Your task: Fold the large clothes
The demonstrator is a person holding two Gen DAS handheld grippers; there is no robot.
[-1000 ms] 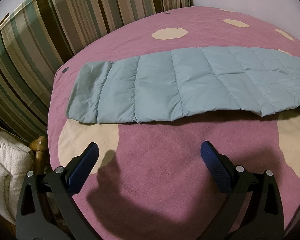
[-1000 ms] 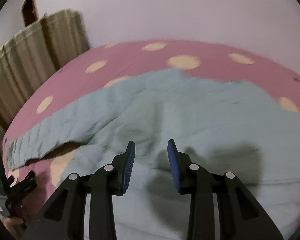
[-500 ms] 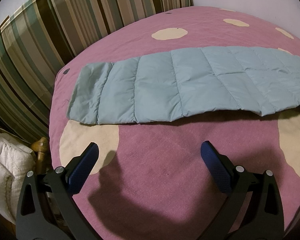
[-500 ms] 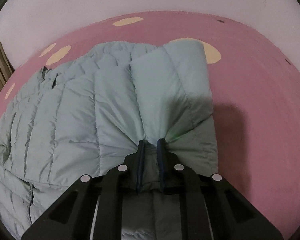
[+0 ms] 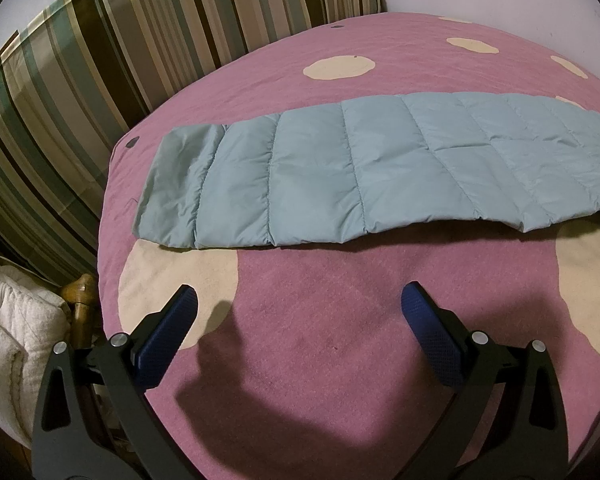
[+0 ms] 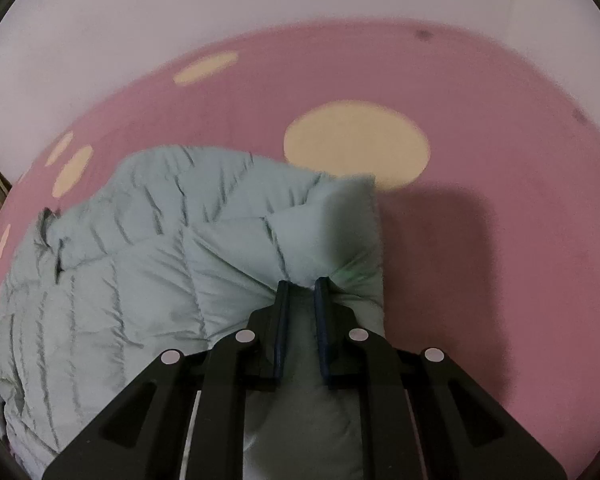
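A light blue quilted puffer jacket lies on a pink bed cover with cream dots. In the left wrist view one sleeve lies flat and stretched across the bed. My left gripper is open and empty, hovering over the cover a little in front of the sleeve. In the right wrist view my right gripper is shut on a bunched part of the jacket near its right edge, and the padded fabric folds up around the fingers.
A striped pillow or headboard cushion stands behind the bed at the left. White folded bedding and a wooden bedpost sit off the bed's left corner. A pale wall backs the bed.
My right gripper closed on the jacket and has pulled the gripped fabric across the bed, so more pink cover shows to the right. My left gripper has barely moved.
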